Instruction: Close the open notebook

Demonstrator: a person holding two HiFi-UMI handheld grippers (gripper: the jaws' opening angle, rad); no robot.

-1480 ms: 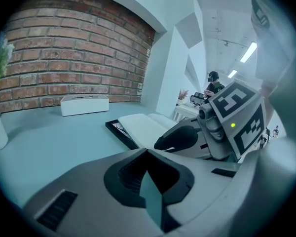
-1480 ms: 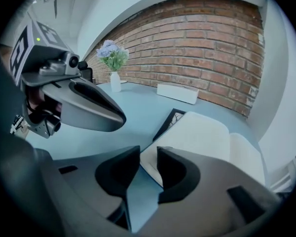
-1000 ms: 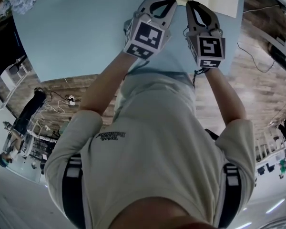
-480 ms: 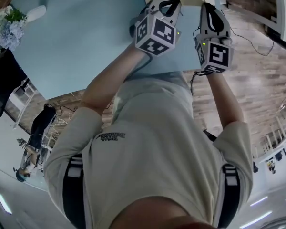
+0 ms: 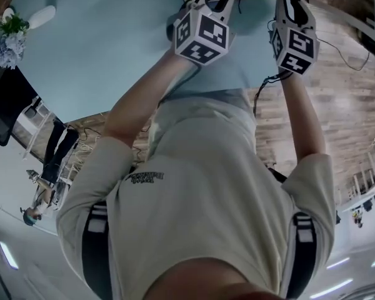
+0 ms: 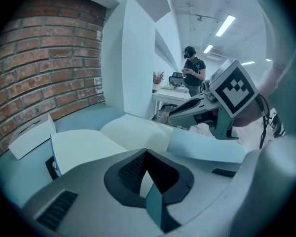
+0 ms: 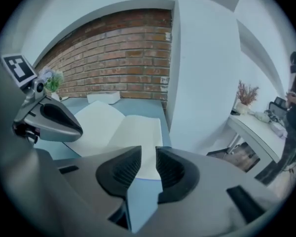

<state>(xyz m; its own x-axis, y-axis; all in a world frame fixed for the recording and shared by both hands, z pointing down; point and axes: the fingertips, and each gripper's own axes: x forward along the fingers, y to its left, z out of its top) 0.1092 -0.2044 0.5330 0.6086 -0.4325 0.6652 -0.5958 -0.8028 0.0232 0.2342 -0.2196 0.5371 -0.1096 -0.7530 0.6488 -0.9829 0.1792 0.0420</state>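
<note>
White notebook [image 7: 130,127], pale blue table [image 5: 112,49], red brick wall [image 7: 118,53]

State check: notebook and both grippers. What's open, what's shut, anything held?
notebook: open, both pages facing up, on the table.
left gripper: jaws shut at the tips, nothing seen gripped, pointing at the notebook.
right gripper: jaws apart, have just been opening, nothing between them, at the notebook's near edge.

The notebook [image 7: 133,132] has matt paper pages, the worktop [image 5: 112,42] is smooth and matt, the brick wall [image 7: 113,48] rough.
</note>
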